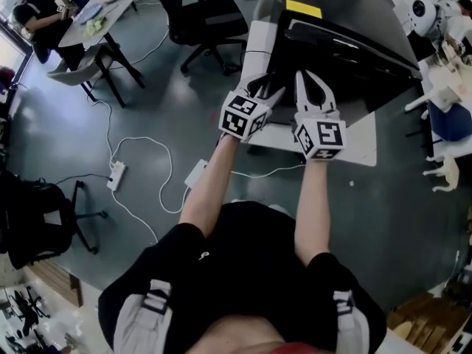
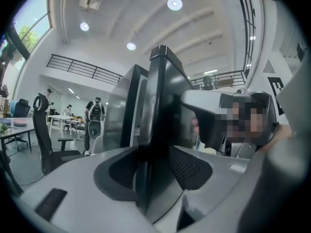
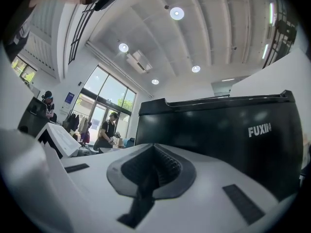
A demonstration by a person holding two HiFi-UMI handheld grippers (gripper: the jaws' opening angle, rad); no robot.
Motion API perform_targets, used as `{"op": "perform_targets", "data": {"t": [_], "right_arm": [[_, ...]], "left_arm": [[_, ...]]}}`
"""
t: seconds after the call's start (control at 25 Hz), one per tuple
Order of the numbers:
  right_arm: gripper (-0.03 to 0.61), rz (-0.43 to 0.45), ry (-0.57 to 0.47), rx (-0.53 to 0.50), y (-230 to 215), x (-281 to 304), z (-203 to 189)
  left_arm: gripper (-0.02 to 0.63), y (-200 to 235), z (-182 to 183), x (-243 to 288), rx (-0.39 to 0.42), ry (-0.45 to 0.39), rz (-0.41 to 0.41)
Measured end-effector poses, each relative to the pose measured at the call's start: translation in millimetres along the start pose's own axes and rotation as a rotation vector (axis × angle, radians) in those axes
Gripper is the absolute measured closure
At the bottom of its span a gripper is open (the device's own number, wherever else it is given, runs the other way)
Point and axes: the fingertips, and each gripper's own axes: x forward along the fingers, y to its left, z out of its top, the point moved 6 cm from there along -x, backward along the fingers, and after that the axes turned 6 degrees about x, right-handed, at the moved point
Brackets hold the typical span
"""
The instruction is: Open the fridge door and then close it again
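Basically straddling the edge of the glossy black fridge door [image 2: 163, 106], which is ajar, with the left claw [image 2: 153, 170], spread wide and not pinching, probably to steer it. Keeping the right claw [image 3: 153, 171] pressed together, parked empty facing the boxy black fridge [image 3: 218, 135].

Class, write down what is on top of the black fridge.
A yellow label lies flat on the fridge top, and nothing else shows there. The top's far end runs beyond the head view's edge, so that part stays unseen.
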Motion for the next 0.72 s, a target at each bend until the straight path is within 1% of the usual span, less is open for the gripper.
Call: {"op": "perform_targets", "data": {"t": [0.2, 0.48, 0.64, 0.72], "right_arm": [[0.584, -0.081, 0.042, 0.02, -11.7, 20.0, -9.8], [0.584, -0.19, 0.107, 0.055, -43.3, 15.1, -28.8], [0.584, -0.185, 0.117, 0.052, -46.9, 14.7, -30.3], [0.584, -0.191, 0.114, 0.063, -51.1, 7.9, -28.0]], "left_arm": [[0.431, 19.2, 6.1, 14.4, -0.032, 0.063, 0.064], [0.456, 24.3, 10.3, 28.7, -0.051, 0.117, 0.153], [0.457, 24.2, 11.2, 28.0, -0.065, 0.11, 0.194], [0.481, 20.9, 10.4, 24.4, -0.093, 0.094, 0.216]]}}
